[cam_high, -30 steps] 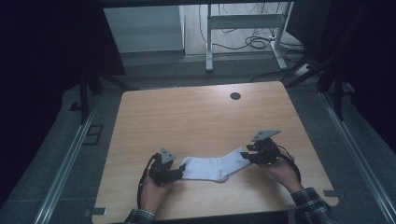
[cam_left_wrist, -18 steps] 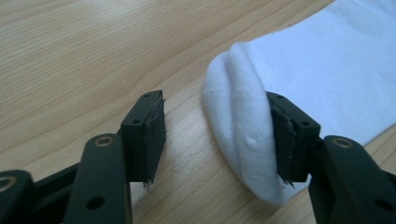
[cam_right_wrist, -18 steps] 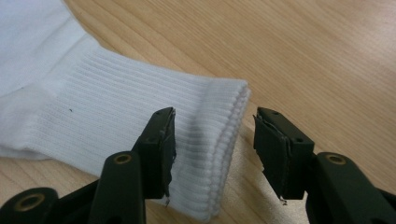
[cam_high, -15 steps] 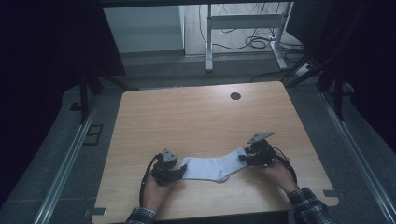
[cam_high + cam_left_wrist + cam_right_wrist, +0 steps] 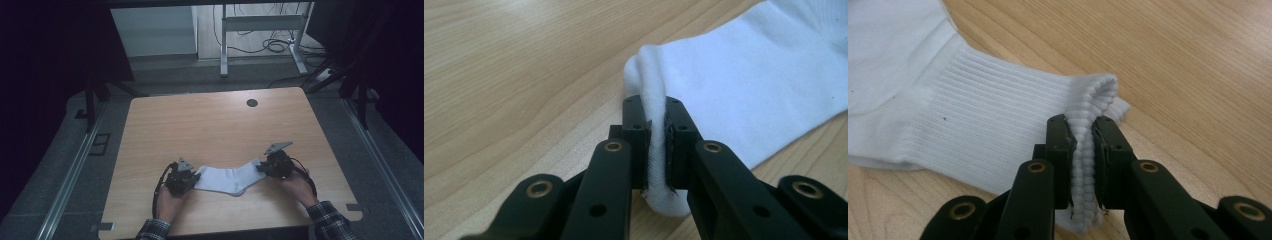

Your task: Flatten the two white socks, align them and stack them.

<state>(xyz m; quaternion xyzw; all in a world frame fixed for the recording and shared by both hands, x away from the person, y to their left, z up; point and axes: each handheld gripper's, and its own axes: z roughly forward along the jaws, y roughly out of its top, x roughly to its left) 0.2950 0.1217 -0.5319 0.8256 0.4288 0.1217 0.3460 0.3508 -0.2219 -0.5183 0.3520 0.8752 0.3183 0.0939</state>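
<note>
A white sock (image 5: 229, 178) lies flat on the wooden table (image 5: 210, 130) near its front edge. My left gripper (image 5: 192, 179) has just been closing and is shut on the sock's toe end (image 5: 655, 150), a fold of cloth pinched between its black pads. My right gripper (image 5: 260, 167) has also just been closing and is shut on the ribbed cuff (image 5: 1088, 150), which bunches up between its jaws. A hand holds each gripper, with the sock stretched between them.
A round dark cable hole (image 5: 252, 103) sits near the table's far edge. Metal rails (image 5: 75, 165) run along both sides of the table. A desk frame (image 5: 260, 30) and cables lie on the floor beyond.
Both grippers have closed on the ends of the sock. The hands have stayed almost where they were.
</note>
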